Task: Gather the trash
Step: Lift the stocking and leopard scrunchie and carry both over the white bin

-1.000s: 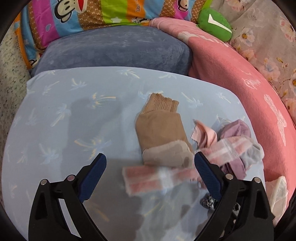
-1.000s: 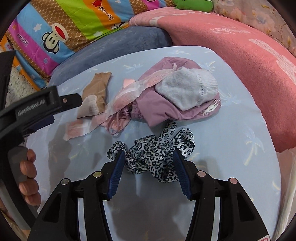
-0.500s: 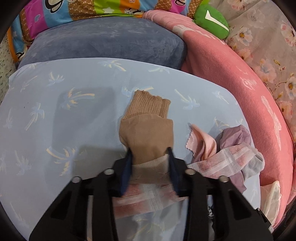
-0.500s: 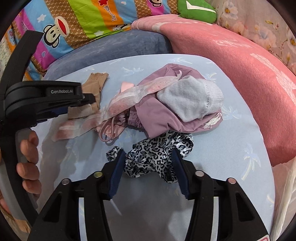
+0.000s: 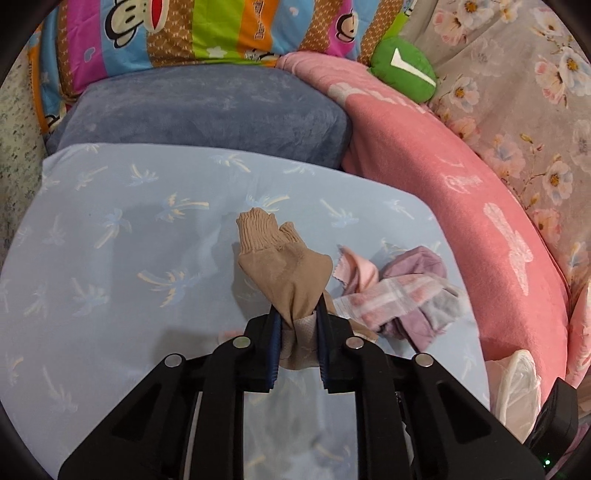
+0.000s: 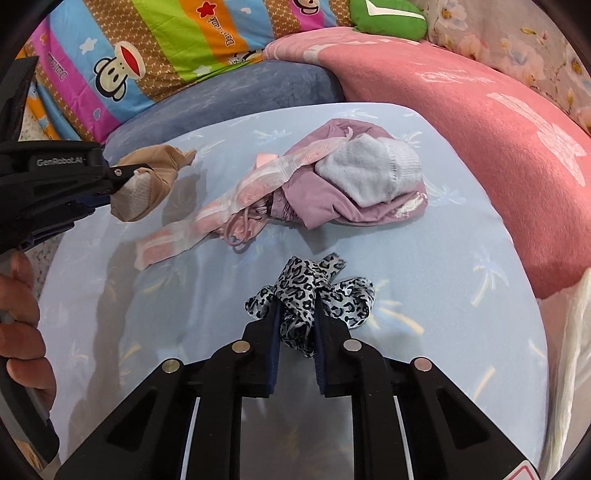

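Note:
My left gripper point(image 5: 298, 325) is shut on a tan sock point(image 5: 284, 266) and holds it lifted off the light blue sheet point(image 5: 110, 266); the sock also shows in the right wrist view point(image 6: 147, 184), hanging from the left gripper point(image 6: 110, 184). My right gripper point(image 6: 297, 321) is shut on a leopard-print cloth point(image 6: 310, 291) and holds it just above the sheet. A pile stays on the sheet: a pink striped sock point(image 6: 221, 210), a purple garment point(image 6: 332, 206) and a grey-white sock point(image 6: 373, 173).
A blue-grey cushion point(image 5: 207, 114) and a colourful monkey-print pillow point(image 5: 177, 33) lie behind the sheet. A pink blanket point(image 6: 480, 125) curves along the right. A green cushion point(image 5: 402, 70) sits at the back. A white plastic bag point(image 5: 517, 391) is at the lower right.
My left gripper moved in, shut on the tan sock and lifted it. My right gripper shut on the leopard-print cloth and raised it off the sheet.

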Demonstrator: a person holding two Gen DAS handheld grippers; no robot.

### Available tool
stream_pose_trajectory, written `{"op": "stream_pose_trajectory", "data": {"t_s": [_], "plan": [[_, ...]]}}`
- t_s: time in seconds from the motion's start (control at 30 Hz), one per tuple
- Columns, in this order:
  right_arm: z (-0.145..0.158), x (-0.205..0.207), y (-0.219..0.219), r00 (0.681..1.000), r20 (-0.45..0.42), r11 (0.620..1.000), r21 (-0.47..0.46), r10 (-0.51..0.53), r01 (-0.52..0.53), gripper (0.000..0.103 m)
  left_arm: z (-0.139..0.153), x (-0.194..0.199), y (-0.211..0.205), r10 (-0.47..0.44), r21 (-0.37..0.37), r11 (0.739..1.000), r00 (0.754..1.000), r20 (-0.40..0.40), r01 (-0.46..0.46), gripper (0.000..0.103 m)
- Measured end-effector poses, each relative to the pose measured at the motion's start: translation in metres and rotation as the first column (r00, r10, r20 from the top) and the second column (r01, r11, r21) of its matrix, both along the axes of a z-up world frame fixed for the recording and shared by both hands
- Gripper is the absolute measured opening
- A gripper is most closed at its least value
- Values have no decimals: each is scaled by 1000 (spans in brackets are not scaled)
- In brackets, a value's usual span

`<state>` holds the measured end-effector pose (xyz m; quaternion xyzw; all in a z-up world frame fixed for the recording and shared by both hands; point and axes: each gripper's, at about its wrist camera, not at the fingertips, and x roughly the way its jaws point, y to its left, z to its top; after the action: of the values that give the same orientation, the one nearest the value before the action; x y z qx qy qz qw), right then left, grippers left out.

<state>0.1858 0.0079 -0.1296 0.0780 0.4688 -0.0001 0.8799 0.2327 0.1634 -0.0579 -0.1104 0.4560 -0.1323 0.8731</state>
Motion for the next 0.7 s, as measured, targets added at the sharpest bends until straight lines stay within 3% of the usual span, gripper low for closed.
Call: {"op": "stream_pose_trajectory", "data": {"t_s": [0.2, 0.33, 0.7], "plan": [[34, -41, 0, 998, 66, 1000, -2, -13, 14, 14, 28, -35, -6, -21, -21, 1000, 999, 47, 22, 16], [54, -71, -6, 994, 106, 1000, -4, -25, 25, 14, 39, -63, -18, -49, 7, 999, 996, 72, 48, 16], [79, -144, -50, 980, 169, 994, -10, -103, 106, 14, 39, -125, -64, -150, 34, 988, 985, 81, 148, 16]]}}
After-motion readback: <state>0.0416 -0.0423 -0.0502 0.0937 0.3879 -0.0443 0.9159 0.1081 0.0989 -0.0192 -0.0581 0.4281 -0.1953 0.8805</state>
